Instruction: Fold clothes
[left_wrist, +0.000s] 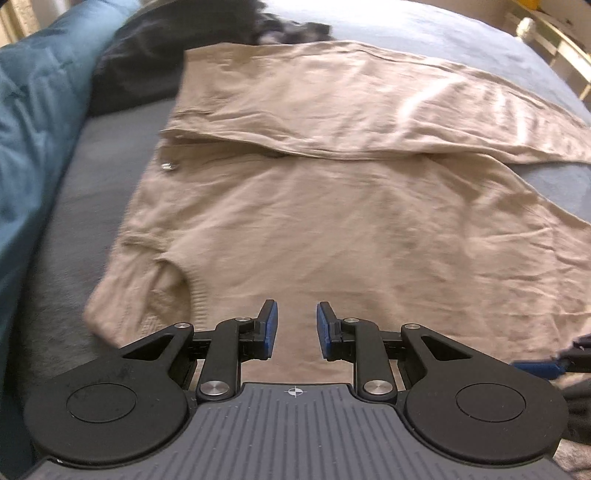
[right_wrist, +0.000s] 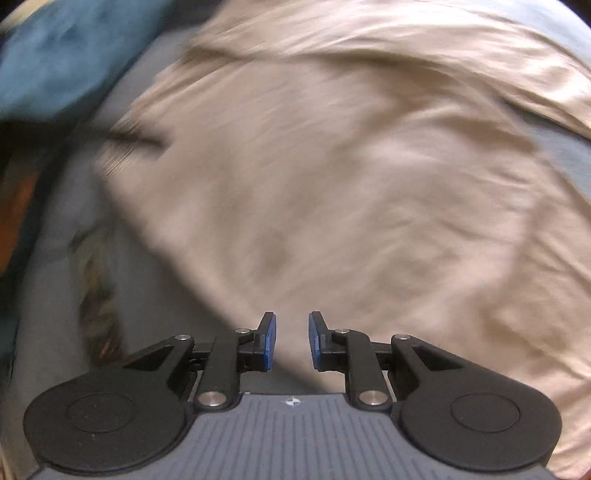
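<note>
Mid-fold on beige sweater (left_wrist: 332, 206) spread flat on grey bed (left_wrist: 92, 192), 1 sleeve already laid across; left gripper (left_wrist: 297, 328) and right gripper (right_wrist: 291, 339) both spread, empty; next likely pinching near hem.

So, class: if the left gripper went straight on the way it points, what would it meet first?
Most likely the beige garment. The left gripper is open, with that cloth spread right ahead of its fingertips. How far above the cloth it hovers is unclear.
</note>
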